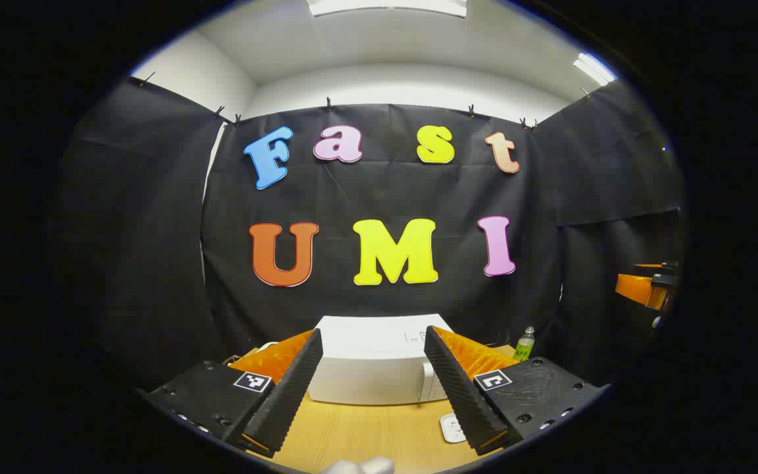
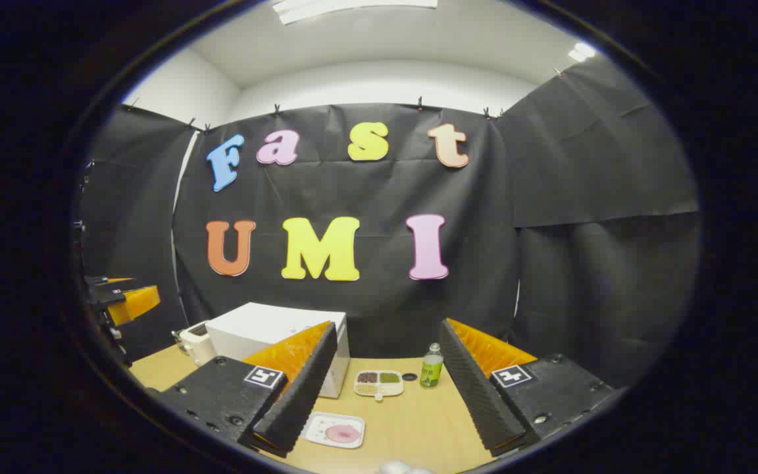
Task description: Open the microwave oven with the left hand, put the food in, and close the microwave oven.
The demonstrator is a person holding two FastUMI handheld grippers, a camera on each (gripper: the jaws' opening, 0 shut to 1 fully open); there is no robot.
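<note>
A white microwave (image 1: 372,372) stands on the wooden table with its door closed, straight ahead of my left gripper (image 1: 373,337), which hovers open and holds nothing. In the right gripper view the microwave (image 2: 267,329) sits at the left. In front of it lies a white tray with a pink piece of food (image 2: 339,432). My right gripper (image 2: 389,328) is open and empty above the table, with the tray just below its left finger. A white tray corner (image 1: 451,428) peeks out beside the left gripper's right finger.
A divided dish with dark and green fillings (image 2: 379,383), a small black lid (image 2: 409,376) and a green bottle (image 2: 430,368) stand right of the microwave. A small white appliance (image 2: 195,342) sits left of it. The other gripper (image 2: 126,299) hangs at far left.
</note>
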